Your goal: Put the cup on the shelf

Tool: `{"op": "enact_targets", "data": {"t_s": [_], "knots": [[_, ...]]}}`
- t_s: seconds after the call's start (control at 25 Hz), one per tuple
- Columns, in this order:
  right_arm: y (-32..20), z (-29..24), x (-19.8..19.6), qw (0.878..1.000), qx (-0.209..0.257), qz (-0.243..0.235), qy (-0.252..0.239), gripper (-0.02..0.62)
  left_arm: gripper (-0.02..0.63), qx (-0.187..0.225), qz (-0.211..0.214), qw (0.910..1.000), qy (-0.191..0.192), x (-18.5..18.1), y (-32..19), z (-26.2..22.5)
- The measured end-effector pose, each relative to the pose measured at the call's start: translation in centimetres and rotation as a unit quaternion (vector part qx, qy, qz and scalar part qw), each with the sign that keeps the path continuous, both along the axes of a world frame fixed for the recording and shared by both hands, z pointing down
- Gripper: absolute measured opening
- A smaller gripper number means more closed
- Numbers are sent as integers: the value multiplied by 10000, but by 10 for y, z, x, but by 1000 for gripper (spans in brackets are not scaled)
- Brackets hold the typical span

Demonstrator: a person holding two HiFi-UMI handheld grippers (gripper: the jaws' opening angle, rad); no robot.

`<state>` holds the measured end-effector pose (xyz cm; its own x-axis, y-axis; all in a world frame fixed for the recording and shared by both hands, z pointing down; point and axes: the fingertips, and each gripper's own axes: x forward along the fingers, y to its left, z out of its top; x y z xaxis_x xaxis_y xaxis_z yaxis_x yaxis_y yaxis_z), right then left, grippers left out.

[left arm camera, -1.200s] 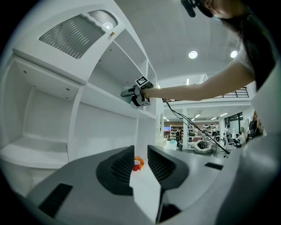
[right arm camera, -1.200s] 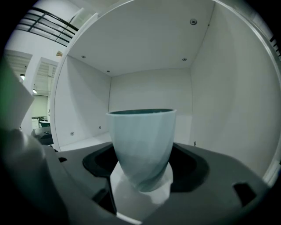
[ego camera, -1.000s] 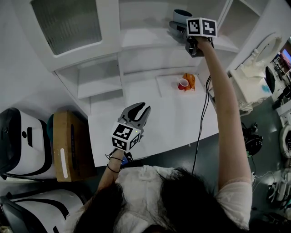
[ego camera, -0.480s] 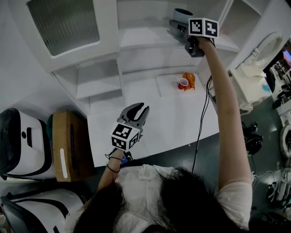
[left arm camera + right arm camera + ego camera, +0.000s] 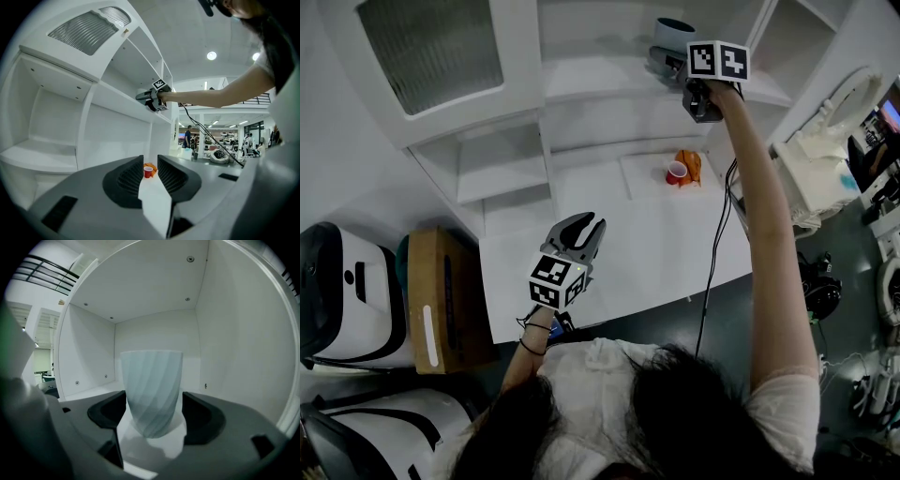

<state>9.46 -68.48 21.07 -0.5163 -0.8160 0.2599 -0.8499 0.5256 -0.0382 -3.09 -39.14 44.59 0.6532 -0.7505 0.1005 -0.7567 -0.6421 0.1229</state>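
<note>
Overhead, a white shelf unit (image 5: 609,80) rises behind a white table (image 5: 609,272) as a person reaches up with an outstretched right arm to its upper compartment. The right gripper (image 5: 661,58) sits level with that upper shelf board, its jaws spread to either side of a pale ribbed cup (image 5: 152,390), with a thin gap on each side in the right gripper view. The cup stands upright on the shelf board, inside the compartment and near its right wall. Lower down, the left gripper (image 5: 592,223) hovers over the near part of the table with its jaws slightly parted and nothing between them. Farther back on the table, close to the shelf unit, a small red cup (image 5: 677,172) stands just beside an orange object (image 5: 692,164).
</note>
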Motion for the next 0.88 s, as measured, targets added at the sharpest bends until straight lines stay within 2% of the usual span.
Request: {"op": "enact_targets", "data": {"t_s": [0.32,0.52,0.68,0.88], "knots": [[39,-7,8,9988,258,-144,-388,347,91,-3,-8,10000,-13,5,10,-2],[99,-1,6,9944,637,-513,-669,347,91,50,-4,10000,3,11,21,-7],[155,29,2,9901,913,-789,-714,347,91,69,-6,10000,16,17,32,-9],[218,80,1,9883,939,-1026,-634,345,91,17,9,10000,14,28,52,-8]]}}
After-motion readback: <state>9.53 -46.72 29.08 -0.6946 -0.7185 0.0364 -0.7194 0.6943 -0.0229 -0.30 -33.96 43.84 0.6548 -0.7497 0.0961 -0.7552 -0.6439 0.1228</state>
